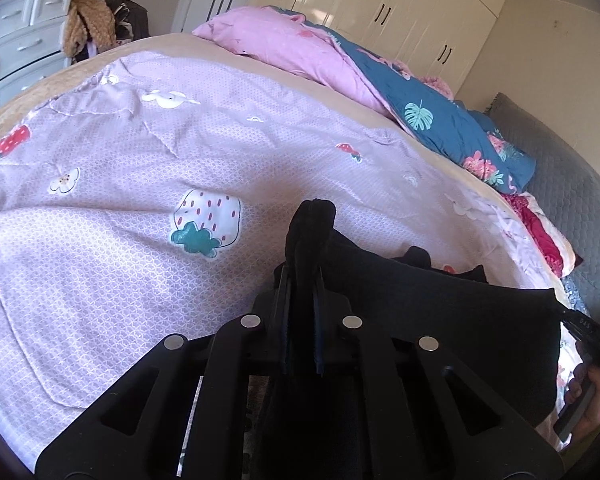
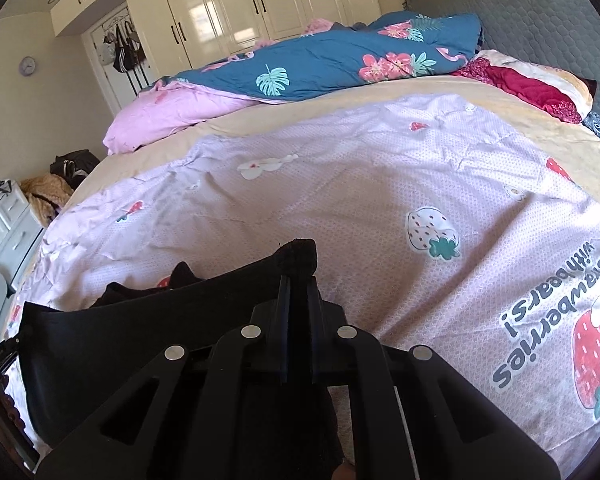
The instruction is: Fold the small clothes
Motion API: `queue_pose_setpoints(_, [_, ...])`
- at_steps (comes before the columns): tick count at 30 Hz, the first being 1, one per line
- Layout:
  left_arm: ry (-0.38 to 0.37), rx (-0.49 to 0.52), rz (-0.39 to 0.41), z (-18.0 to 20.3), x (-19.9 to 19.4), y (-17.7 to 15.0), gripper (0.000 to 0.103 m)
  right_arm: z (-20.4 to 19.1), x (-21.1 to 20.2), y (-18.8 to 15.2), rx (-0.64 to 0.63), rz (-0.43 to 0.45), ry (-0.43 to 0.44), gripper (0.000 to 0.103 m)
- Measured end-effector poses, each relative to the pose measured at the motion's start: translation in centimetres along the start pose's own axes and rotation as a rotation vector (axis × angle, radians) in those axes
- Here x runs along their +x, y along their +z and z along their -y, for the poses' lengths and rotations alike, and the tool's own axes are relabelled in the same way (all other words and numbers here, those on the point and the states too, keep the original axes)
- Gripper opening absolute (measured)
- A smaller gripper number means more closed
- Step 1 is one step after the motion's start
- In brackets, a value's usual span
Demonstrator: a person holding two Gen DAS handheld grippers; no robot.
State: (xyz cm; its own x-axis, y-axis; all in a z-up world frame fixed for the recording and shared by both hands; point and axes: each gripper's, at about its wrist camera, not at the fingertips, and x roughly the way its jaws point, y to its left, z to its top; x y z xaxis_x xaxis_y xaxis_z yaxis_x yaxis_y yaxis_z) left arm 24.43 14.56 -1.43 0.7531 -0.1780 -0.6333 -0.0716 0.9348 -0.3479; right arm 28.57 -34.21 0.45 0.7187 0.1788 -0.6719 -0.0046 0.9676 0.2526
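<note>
Holding: both grippers are pinched shut on one dark garment (image 1: 440, 312), each clamping a corner of its top edge.
Left gripper (image 1: 302, 280): jaws closed on a bunched corner that pokes out past the tips.
Right gripper (image 2: 298, 284): jaws closed on the opposite corner, cloth bunched above the tips.
Garment position: its edge stretches taut between the two grippers, and the rest hangs below them over the lilac strawberry-print quilt (image 1: 140, 200) on the bed.
Doing it well: keep the edge tight and level, carry both corners forward together, and lay the cloth flat on the quilt before letting go.
Risk: uneven pull would likely skew the fold.
</note>
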Motion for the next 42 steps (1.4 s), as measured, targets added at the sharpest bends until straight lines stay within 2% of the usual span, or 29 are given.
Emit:
queue_pose_setpoints(2, [0.016,0.011,-0.005,0.1,0.1,-0.1,0.007,-0.2,0.3,-0.2,-0.013,-0.01,-0.015,0.008])
queue_pose_setpoints(4, [0.043,0.015,-0.002,0.1,0.2,-0.2,0.009,-0.6,0.7,-0.7,-0.04,-0.02,-0.076,0.009])
queue_pose_setpoints(5, [0.063,0.011,0.003,-0.1,0.0,-0.1,0.009,-0.7,0.8,-0.8,-0.049,-0.025,-0.094,0.014])
queue_pose_setpoints(6, [0.065,0.005,0.004,-0.4,-0.1,0.0,0.009,-0.8,1.0,-1.0,-0.058,-0.031,-0.113,0.015])
queue_pose_setpoints(10, [0.072,-0.014,0.017,-0.8,-0.9,0.3,0.009,-0.6,0.6,-1.2,-0.056,-0.031,-0.114,0.018])
queue_pose_setpoints(12, [0.066,-0.015,0.022,-0.5,-1.4,0.4,0.012,-0.5,0.1,-1.3,-0.056,-0.031,-0.106,0.027])
queue_pose_setpoints(13, [0.062,-0.004,0.021,-0.2,-1.6,0.4,0.019,-0.4,-0.1,-1.4,-0.056,-0.031,-0.102,0.029])
queue_pose_setpoints(15, [0.061,0.018,0.018,0.6,-1.9,0.3,0.025,-0.2,-0.7,-1.5,-0.046,-0.03,-0.087,0.032])
queue_pose_setpoints(18, [0.045,0.045,0.006,1.9,-2.3,-0.3,0.032,0.0,-1.6,-1.7,-0.03,-0.035,-0.057,0.042])
queue_pose_setpoints(19, [0.041,0.051,0.001,2.1,-2.3,-0.4,0.038,0.2,-1.9,-1.9,-0.027,-0.037,-0.05,0.046])
queue_pose_setpoints(21, [0.037,0.08,-0.016,3.0,-2.6,-1.1,0.045,0.4,-2.3,-2.3,-0.025,-0.055,-0.033,0.052])
queue_pose_setpoints(28, [0.009,0.152,-0.089,5.4,-3.6,-4.5,0.061,-0.6,-4.4,-4.2,-0.058,-0.084,0.015,0.056])
queue_pose_setpoints(30, [0.014,0.168,-0.109,5.9,-3.8,-5.6,0.064,-1.7,-5.4,-5.2,-0.091,-0.086,0.042,0.063])
queue_pose_setpoints(36, [0.043,0.178,-0.172,5.9,-4.4,-8.1,0.071,-4.3,-6.7,-7.7,-0.188,-0.116,0.05,0.067])
queue_pose_setpoints(42, [0.089,0.189,-0.211,5.6,-4.9,-9.2,0.072,-5.4,-7.3,-8.9,-0.205,-0.139,0.068,0.067])
